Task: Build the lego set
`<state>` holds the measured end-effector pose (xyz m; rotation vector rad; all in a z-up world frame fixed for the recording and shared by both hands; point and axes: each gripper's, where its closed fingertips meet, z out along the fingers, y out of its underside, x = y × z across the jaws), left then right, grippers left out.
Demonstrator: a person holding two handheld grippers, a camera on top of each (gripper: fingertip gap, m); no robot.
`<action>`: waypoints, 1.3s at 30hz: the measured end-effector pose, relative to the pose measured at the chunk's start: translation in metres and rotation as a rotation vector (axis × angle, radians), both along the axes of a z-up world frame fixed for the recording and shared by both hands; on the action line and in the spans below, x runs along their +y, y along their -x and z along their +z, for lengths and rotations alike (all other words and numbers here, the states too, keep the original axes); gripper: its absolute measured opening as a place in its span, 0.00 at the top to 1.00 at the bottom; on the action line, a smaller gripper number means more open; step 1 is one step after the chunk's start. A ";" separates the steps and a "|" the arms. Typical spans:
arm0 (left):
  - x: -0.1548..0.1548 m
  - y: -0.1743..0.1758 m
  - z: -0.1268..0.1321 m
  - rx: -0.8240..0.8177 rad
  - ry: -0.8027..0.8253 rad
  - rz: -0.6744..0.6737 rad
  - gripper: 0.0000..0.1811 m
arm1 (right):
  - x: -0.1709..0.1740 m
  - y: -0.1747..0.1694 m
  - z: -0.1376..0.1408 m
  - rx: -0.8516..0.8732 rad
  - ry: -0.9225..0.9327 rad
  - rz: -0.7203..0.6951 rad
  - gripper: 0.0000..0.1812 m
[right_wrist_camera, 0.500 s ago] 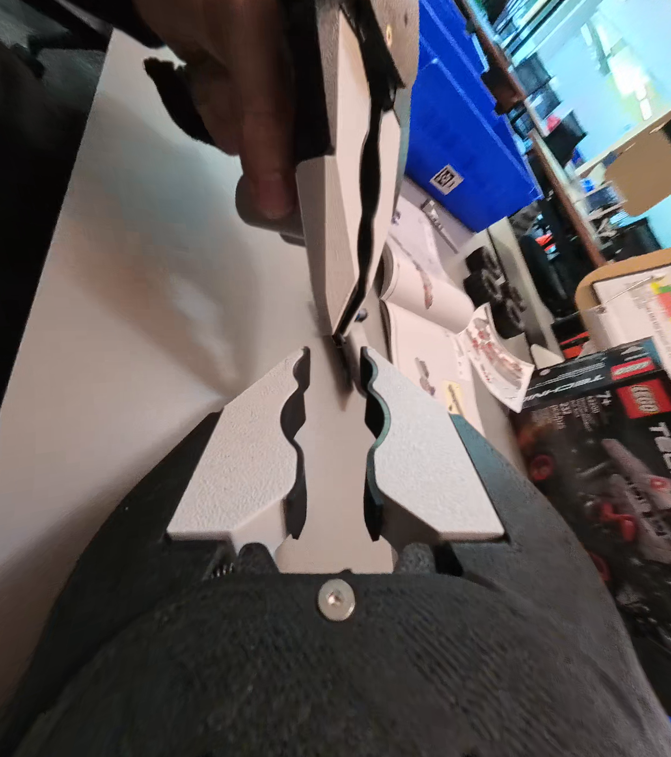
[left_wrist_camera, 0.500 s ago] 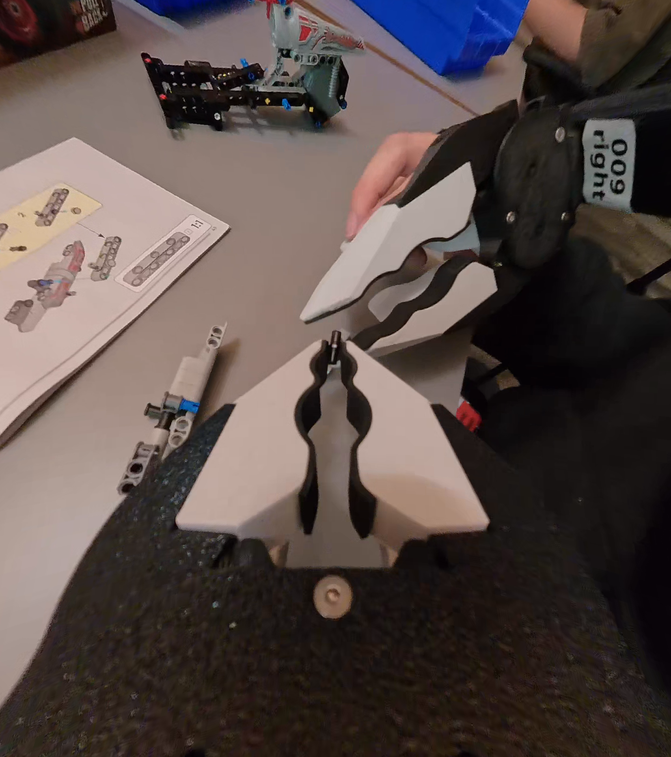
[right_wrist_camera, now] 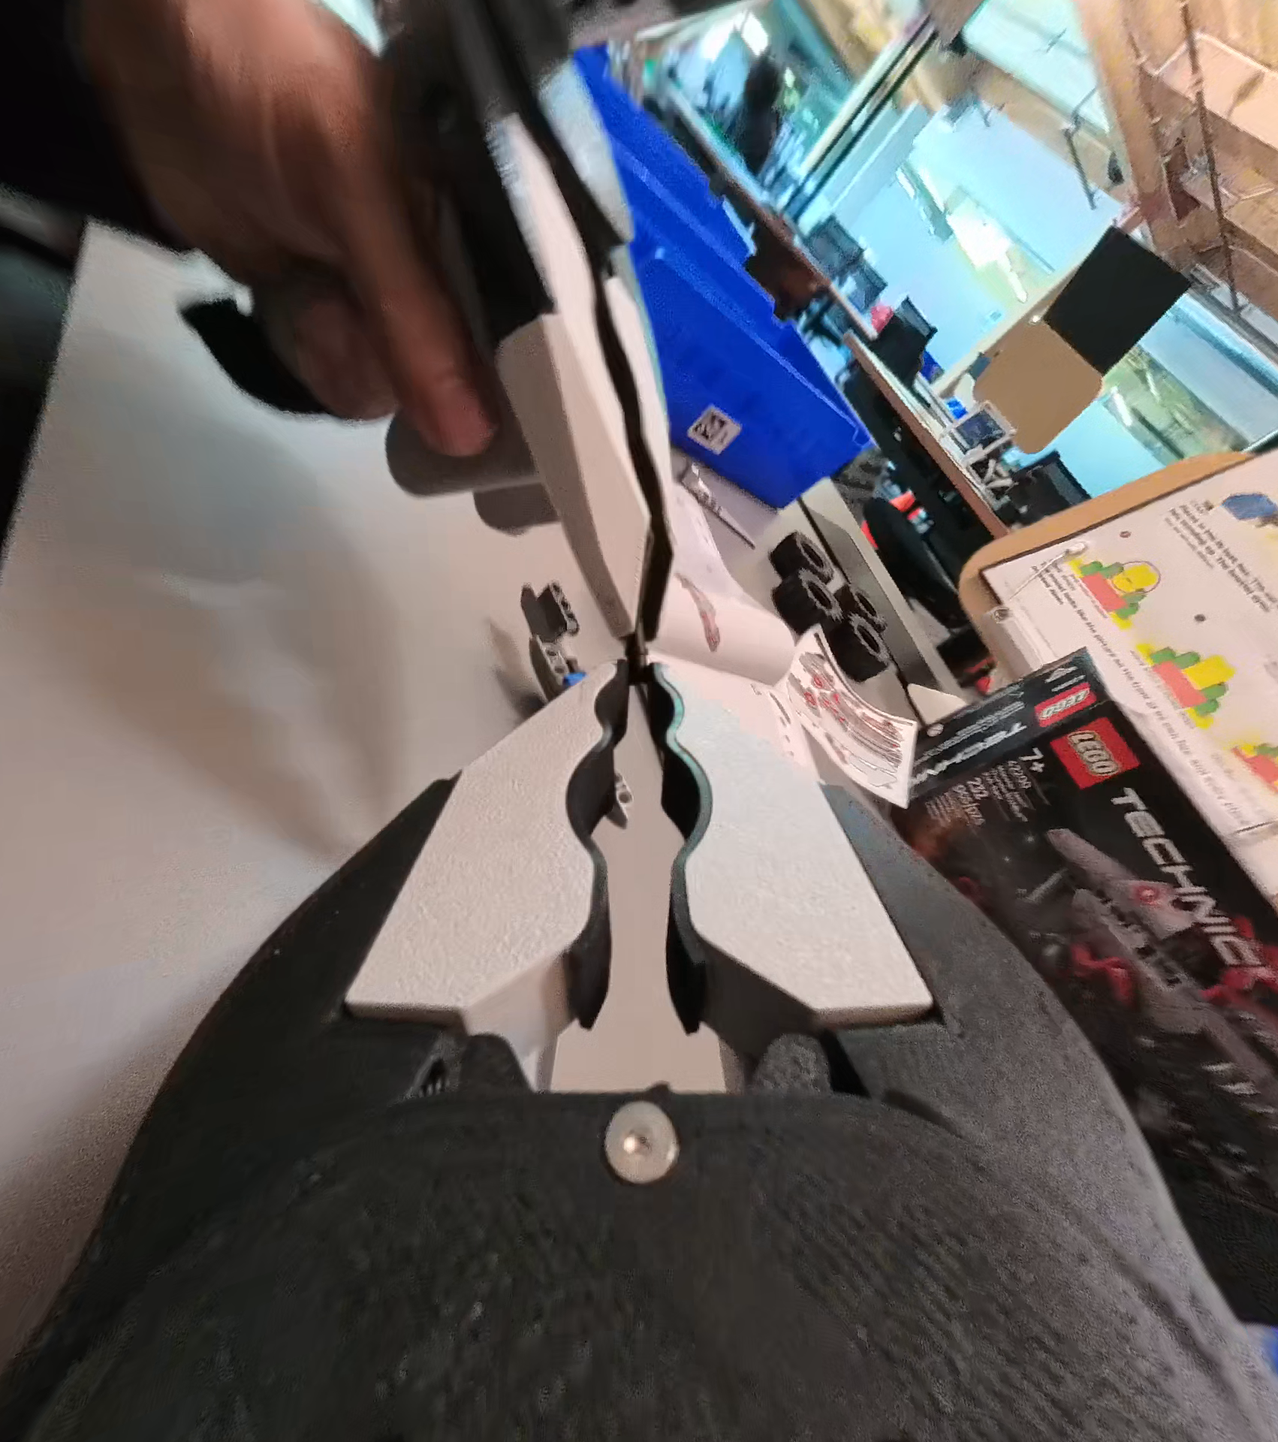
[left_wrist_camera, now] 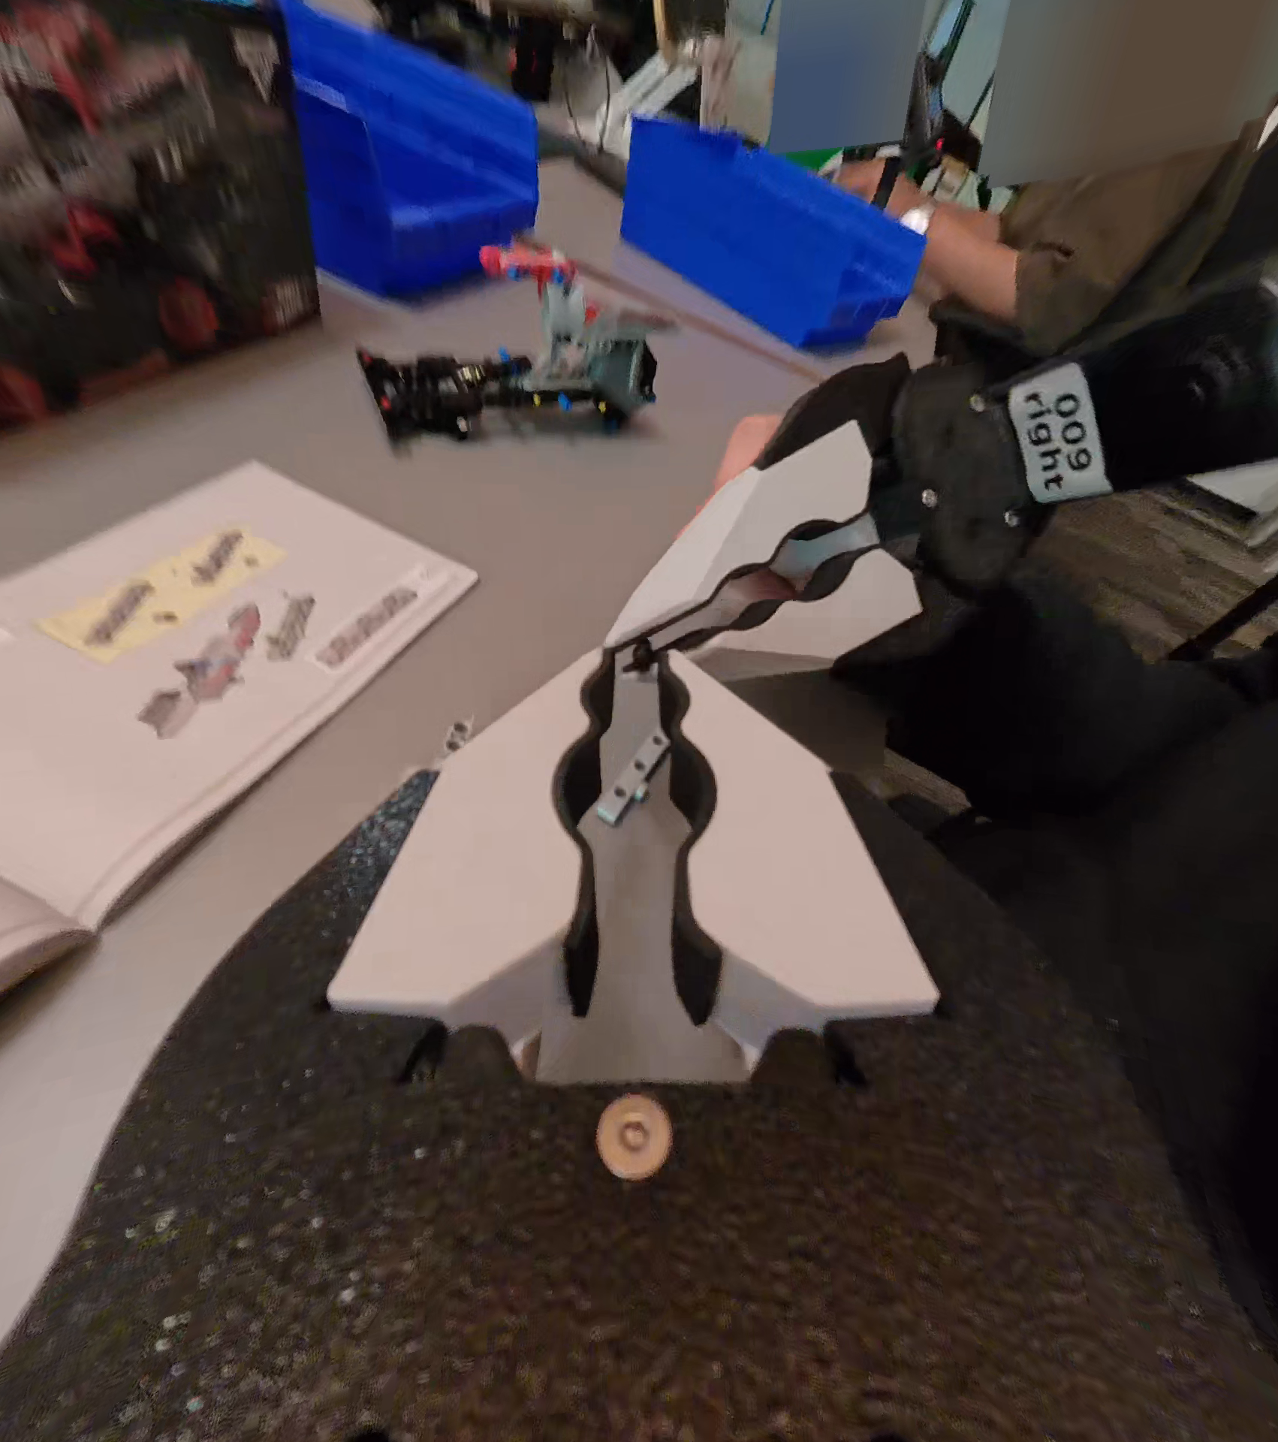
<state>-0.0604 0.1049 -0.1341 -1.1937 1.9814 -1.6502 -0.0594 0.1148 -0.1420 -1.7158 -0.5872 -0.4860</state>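
Note:
A small black pin (left_wrist_camera: 637,654) is pinched at the tips of my left gripper (left_wrist_camera: 636,663), which is shut on it above the table. My right gripper (left_wrist_camera: 624,646) comes in from the right, and its fingertips are closed on the same pin. In the right wrist view my right gripper (right_wrist_camera: 634,673) points up at my left gripper (right_wrist_camera: 640,636), tip to tip, with the pin (right_wrist_camera: 636,655) between them. A grey beam assembly (left_wrist_camera: 632,780) lies on the table below and shows through my left fingers. The part-built black and grey model (left_wrist_camera: 519,382) stands farther back.
An open instruction booklet (left_wrist_camera: 191,663) lies to the left. A dark set box (left_wrist_camera: 97,195) and two blue bins (left_wrist_camera: 417,156) stand at the back, with a person's arm (left_wrist_camera: 1049,234) beyond. Black wheels (right_wrist_camera: 831,609) and a sticker sheet (right_wrist_camera: 846,726) lie to the right. The grippers are tip to tip, or close to it.
My right gripper has closed from open onto the pin held by my left gripper. Both grippers have lifted and tilted, so more of the table's far side shows.

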 end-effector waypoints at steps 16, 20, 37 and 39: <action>-0.012 0.001 0.015 -0.135 0.002 -0.024 0.98 | -0.007 0.006 0.020 0.132 -0.079 0.059 0.99; -0.011 -0.001 0.009 -0.133 -0.067 -0.002 0.98 | -0.006 0.003 0.014 0.097 -0.038 0.037 0.98; -0.017 0.004 -0.076 0.098 -0.690 -0.438 0.99 | -0.034 -0.003 -0.086 0.507 0.551 -0.018 0.84; -0.017 0.004 -0.080 0.115 -0.737 -0.480 0.99 | -0.034 -0.001 -0.086 0.522 0.559 -0.012 0.93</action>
